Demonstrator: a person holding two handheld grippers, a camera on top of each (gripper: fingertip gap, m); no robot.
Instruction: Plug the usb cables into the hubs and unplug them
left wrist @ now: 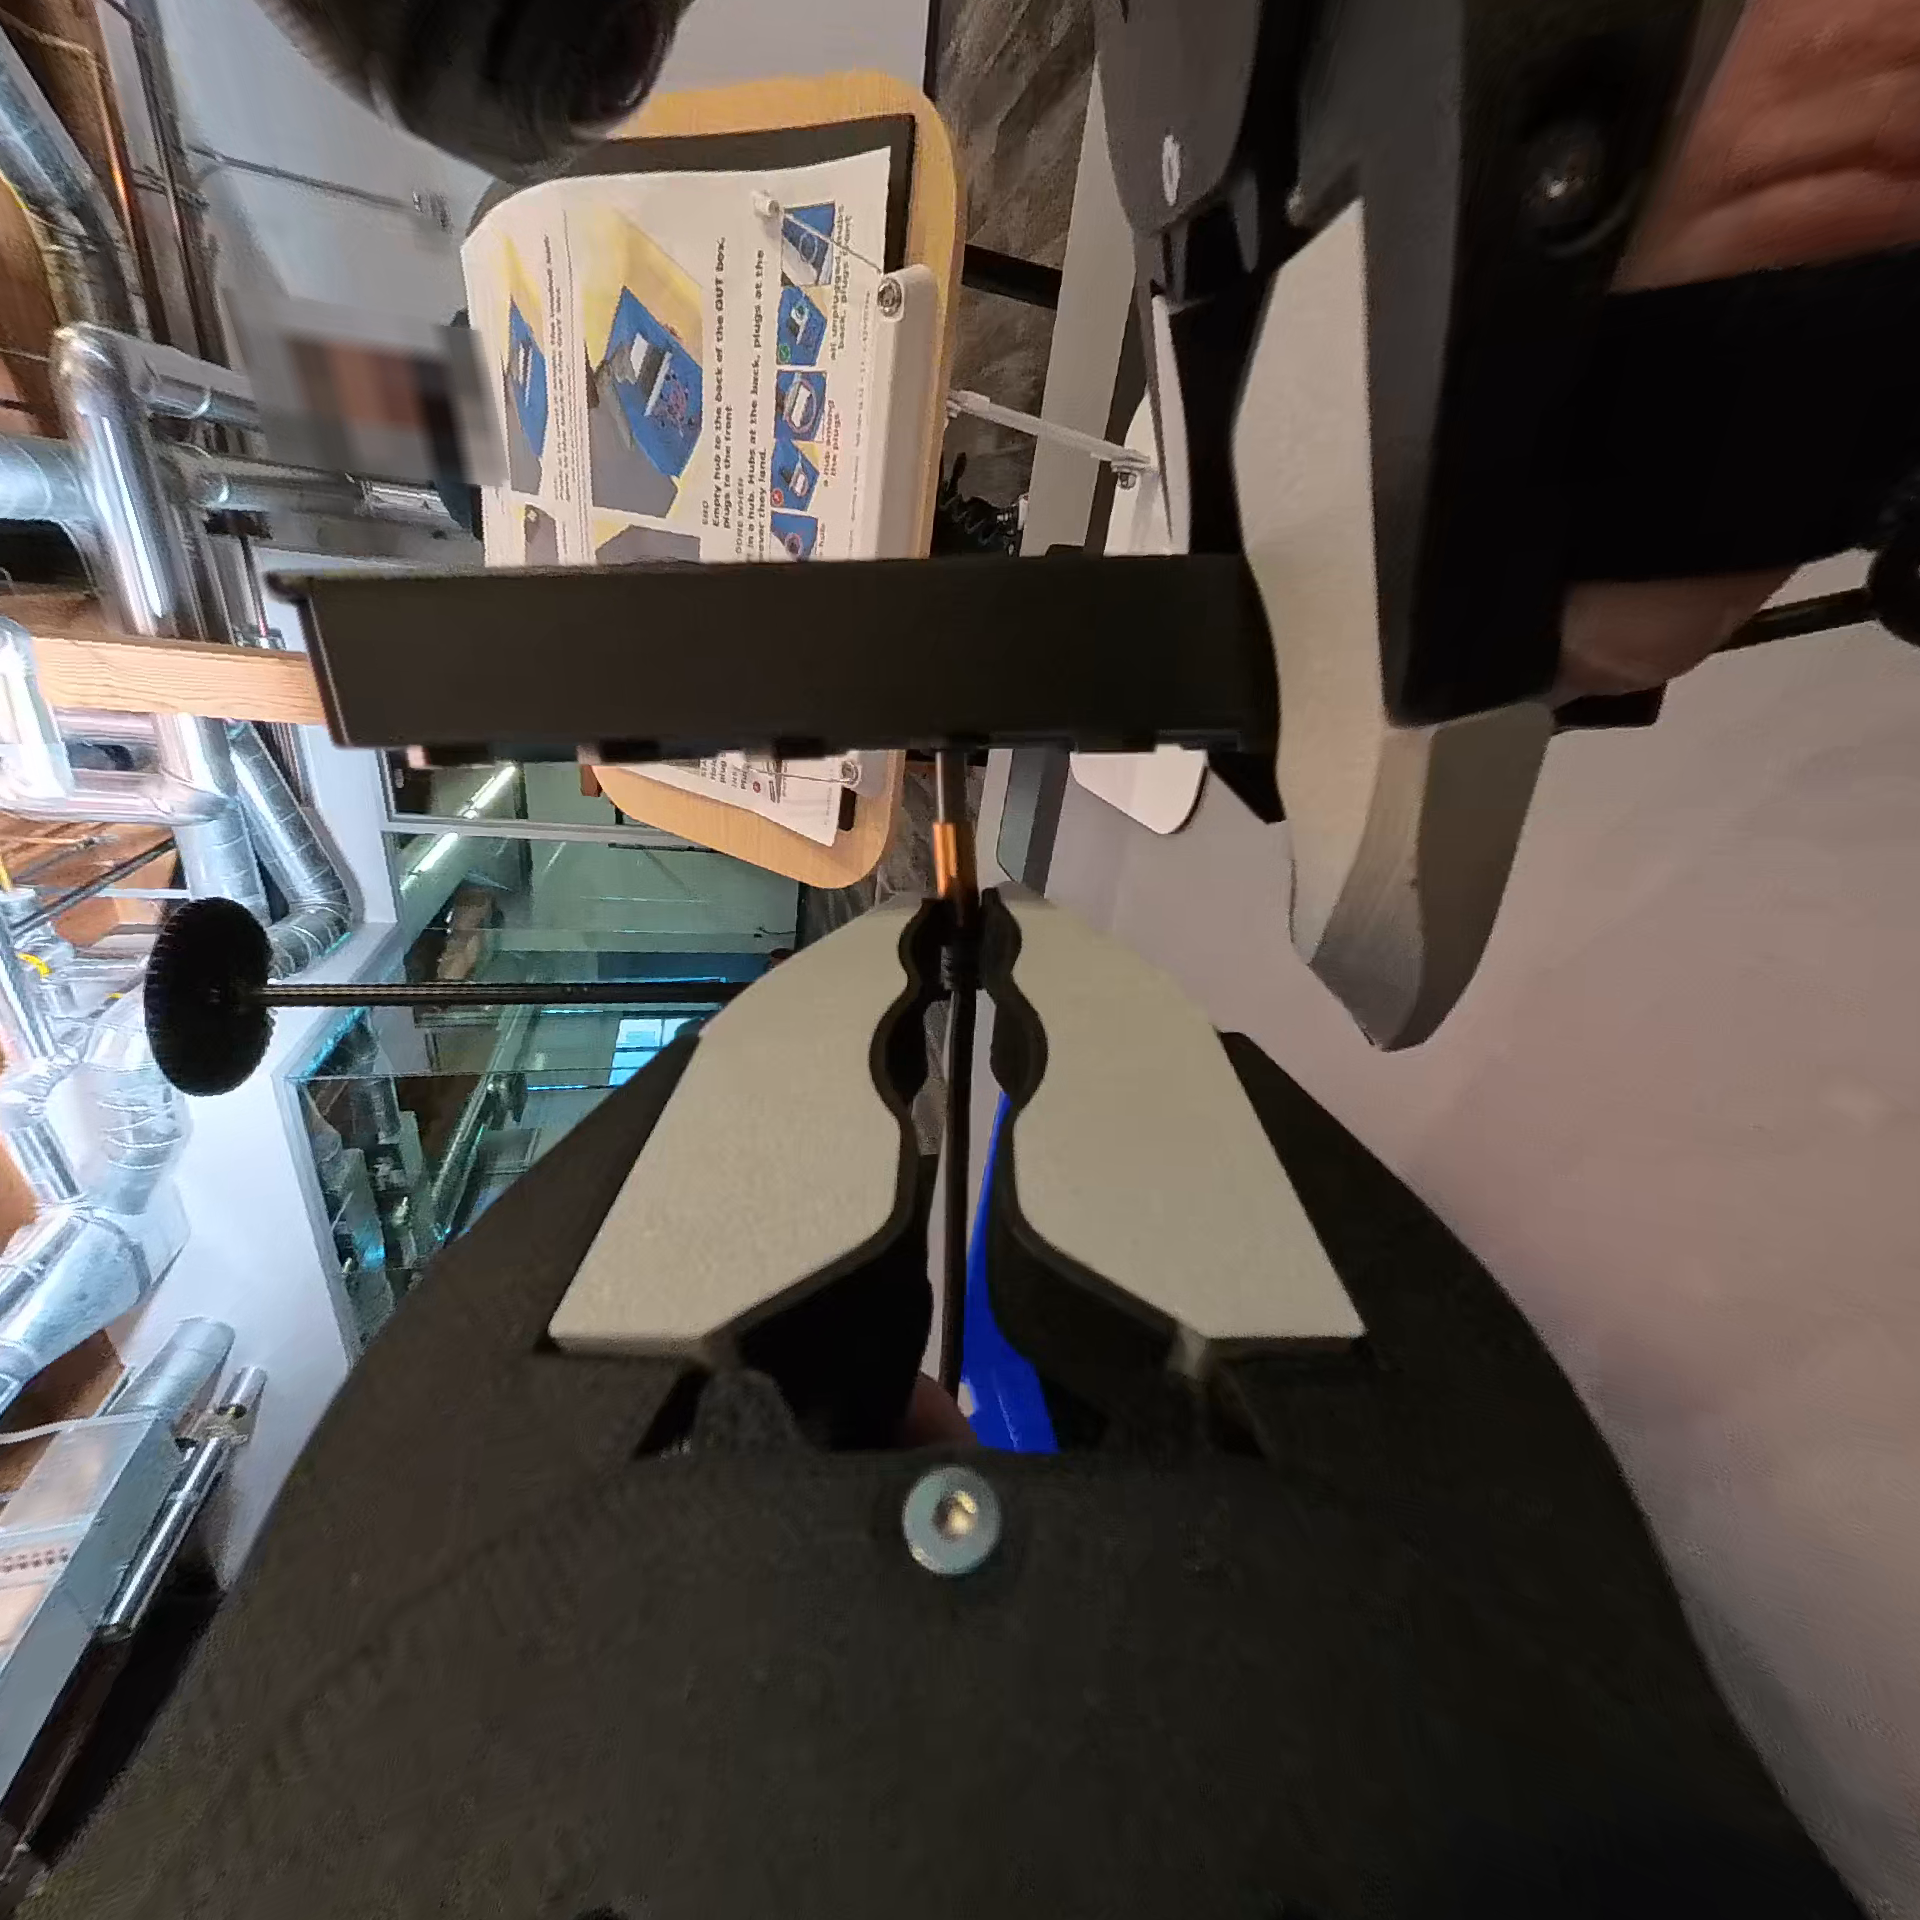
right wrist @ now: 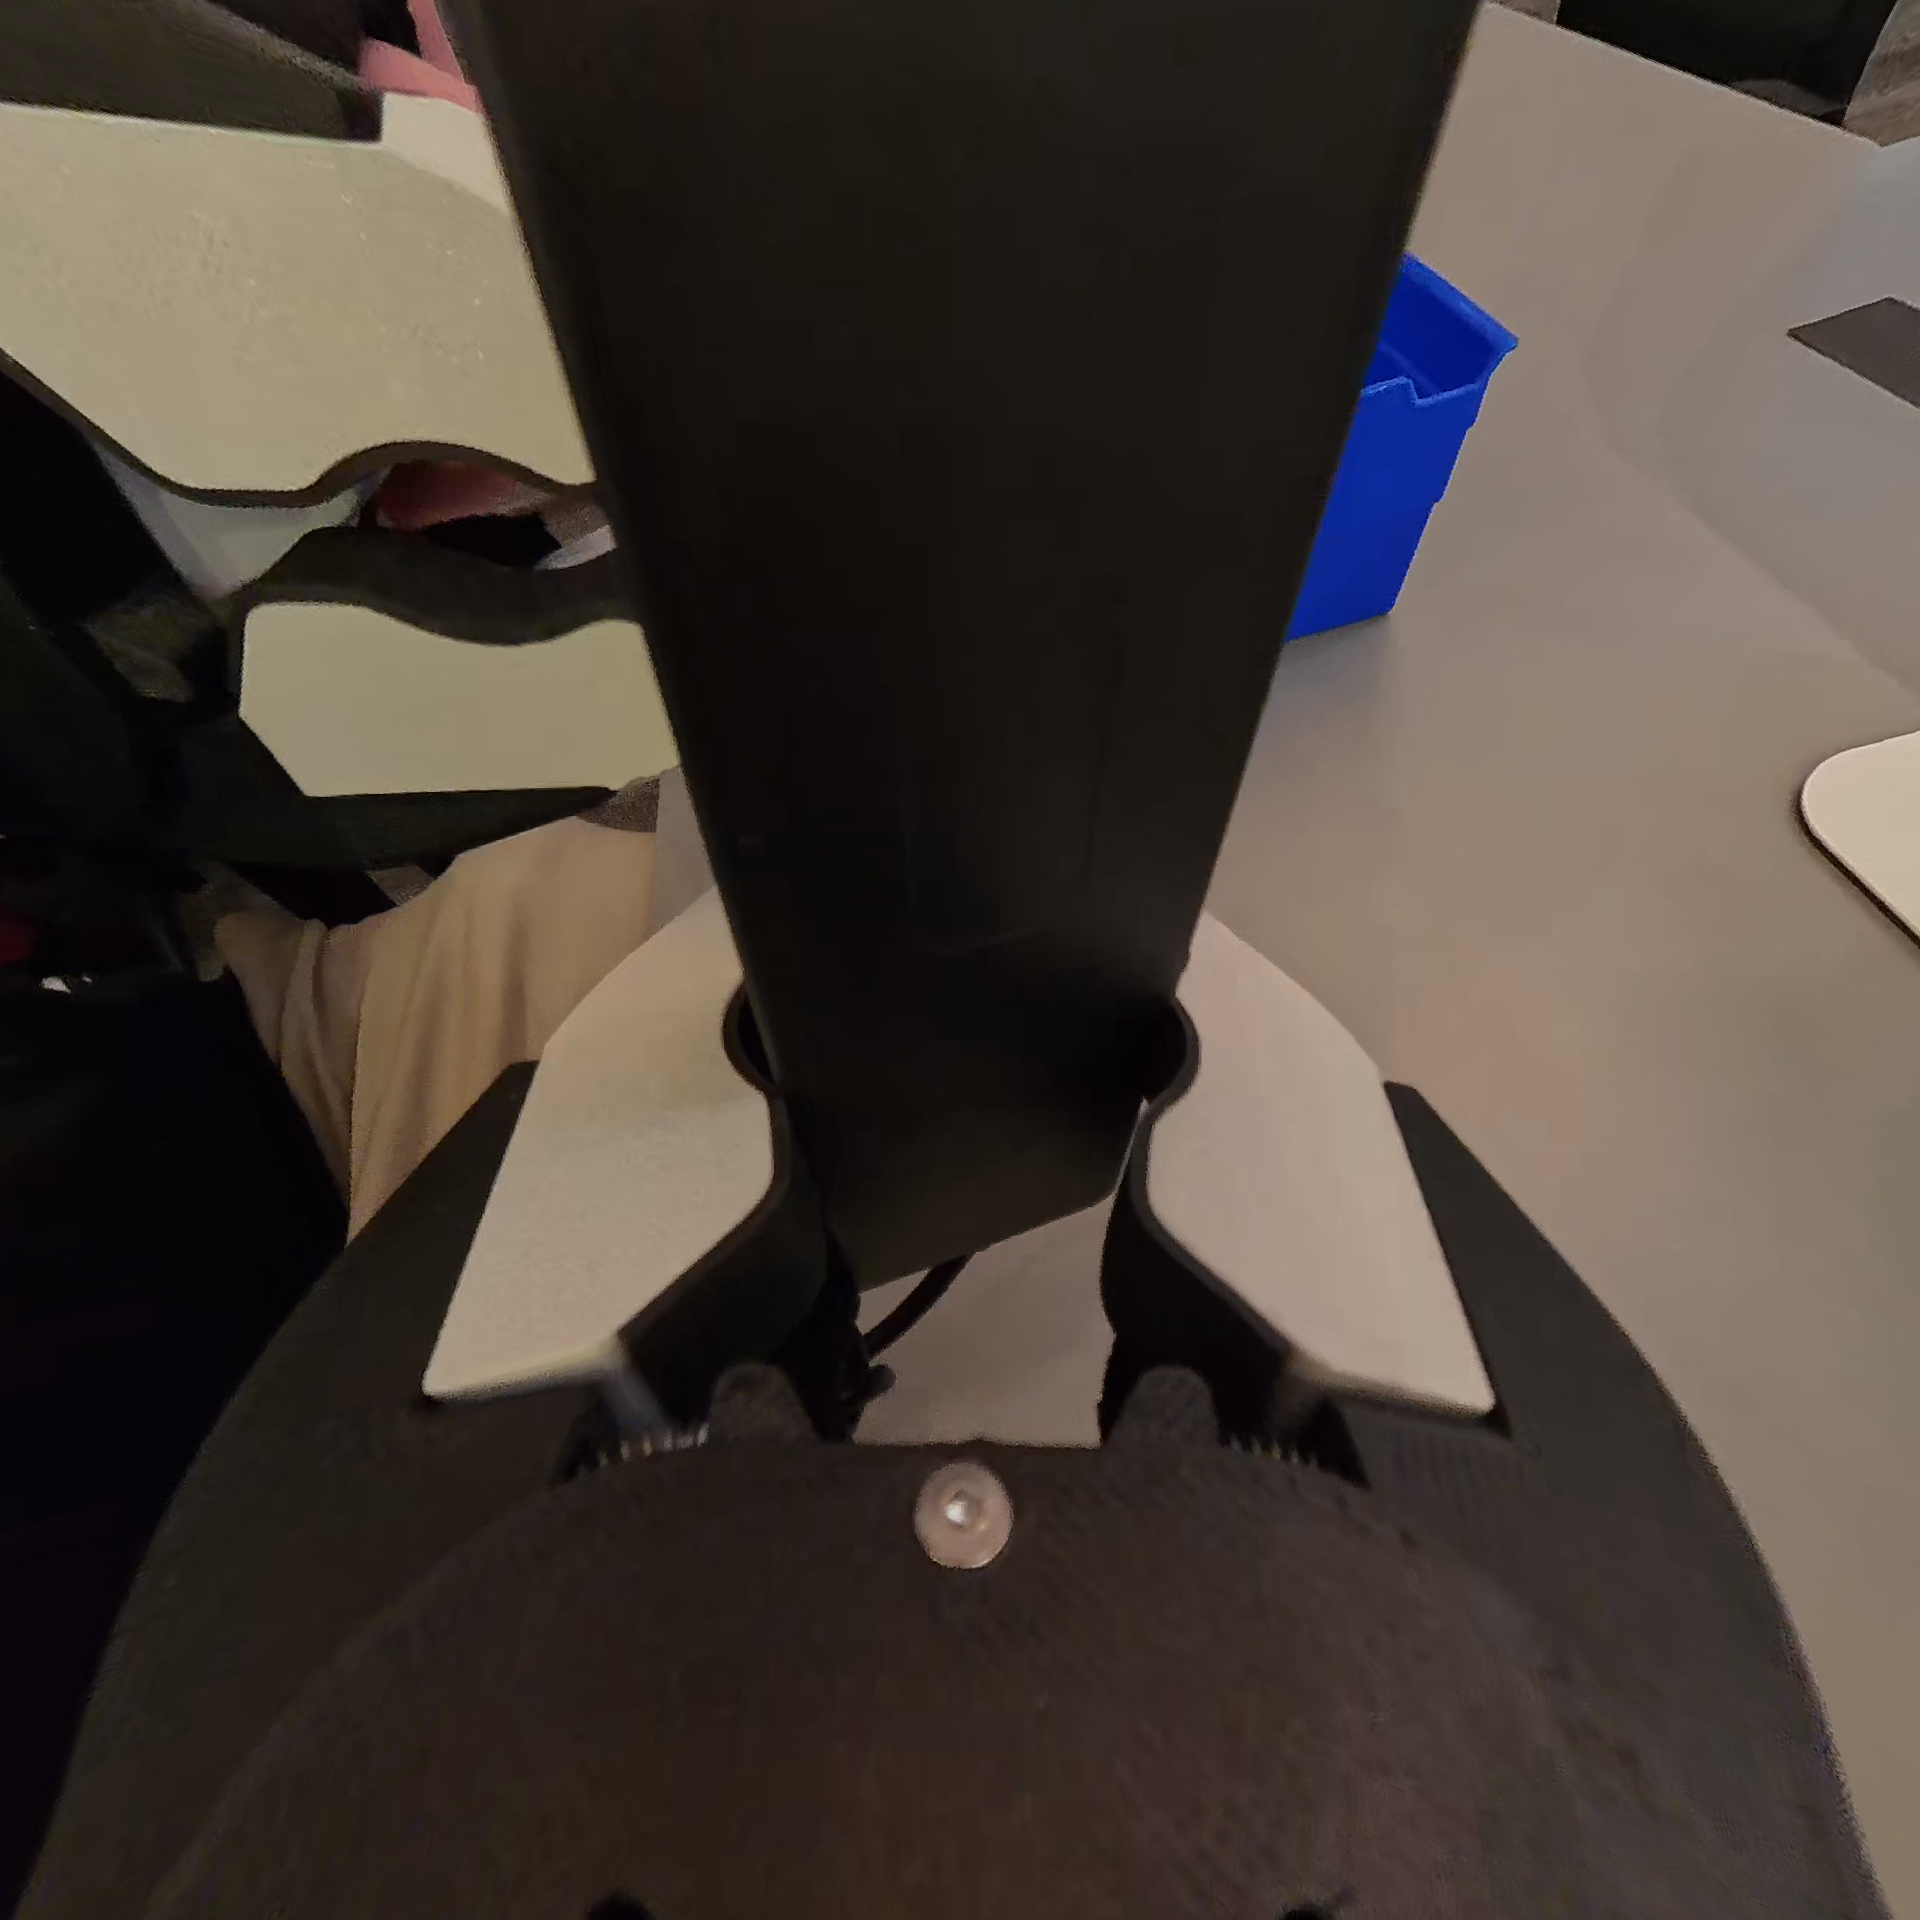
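My left claw [left wrist: 958,935] is pinched narrow on the thin black usb cable [left wrist: 954,1143] just behind its orange-banded plug [left wrist: 948,852], whose tip sits at a port along the hub [left wrist: 769,649] edge. My right claw [right wrist: 961,1081] clamps that hub's end, lifted off the tabletop [right wrist: 1558,935]. If I push off-axis, the plug could jam or bend; gripping the cable risks slipping.

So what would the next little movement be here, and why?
Probably the left gripper draws the thin black cable straight back from the long black hub. Its orange-collared plug looks seated in a port, and the right gripper grips the hub's end.
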